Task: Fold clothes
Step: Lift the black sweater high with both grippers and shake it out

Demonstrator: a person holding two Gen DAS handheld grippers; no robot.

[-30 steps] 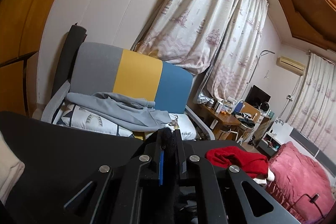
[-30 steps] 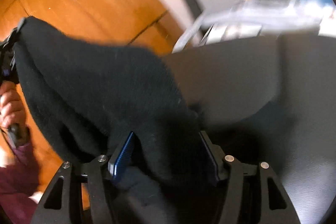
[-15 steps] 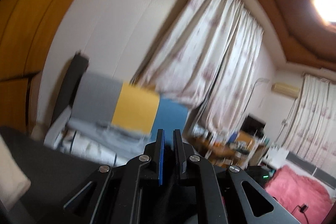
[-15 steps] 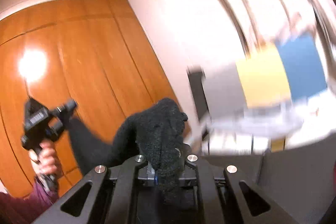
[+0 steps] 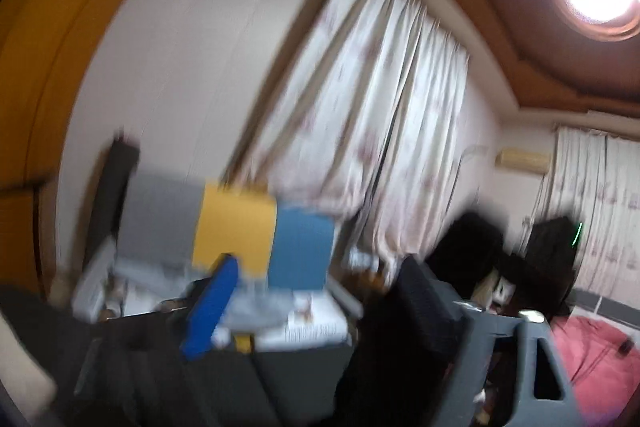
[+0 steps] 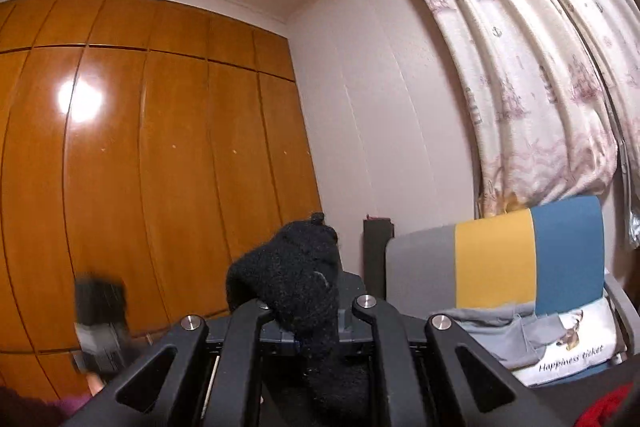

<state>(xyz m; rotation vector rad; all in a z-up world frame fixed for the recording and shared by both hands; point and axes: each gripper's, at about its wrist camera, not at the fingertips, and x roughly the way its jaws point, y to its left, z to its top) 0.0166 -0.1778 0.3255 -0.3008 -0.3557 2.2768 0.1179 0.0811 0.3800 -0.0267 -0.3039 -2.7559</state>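
Note:
My right gripper (image 6: pixel 308 311) is shut on a bunch of black knit garment (image 6: pixel 288 275), held up high and level, facing the wardrobe and wall. The rest of the garment hangs down behind the fingers, out of sight. In the blurred left wrist view my left gripper (image 5: pixel 316 303) has its jaws opening wide, blue pad (image 5: pixel 208 307) on the left. No cloth shows between them, only the sofa beyond. The same black garment (image 5: pixel 468 251) appears as a dark lump at the right. The left gripper (image 6: pixel 100 323) is a blur low on the left in the right wrist view.
A sofa with a grey, yellow and blue back (image 6: pixel 496 259) holds a grey garment (image 6: pixel 500 327) and a printed cushion (image 6: pixel 572 347). A red cloth (image 6: pixel 608 407) lies on the dark table (image 5: pixel 280 379). A pink bed (image 5: pixel 592 355) is at the right. A wooden wardrobe (image 6: pixel 160 167) fills the left.
The left jaws, shut on black cloth before, now stand wide apart with nothing in them. The right gripper closed on the black garment and swung up from the table to level.

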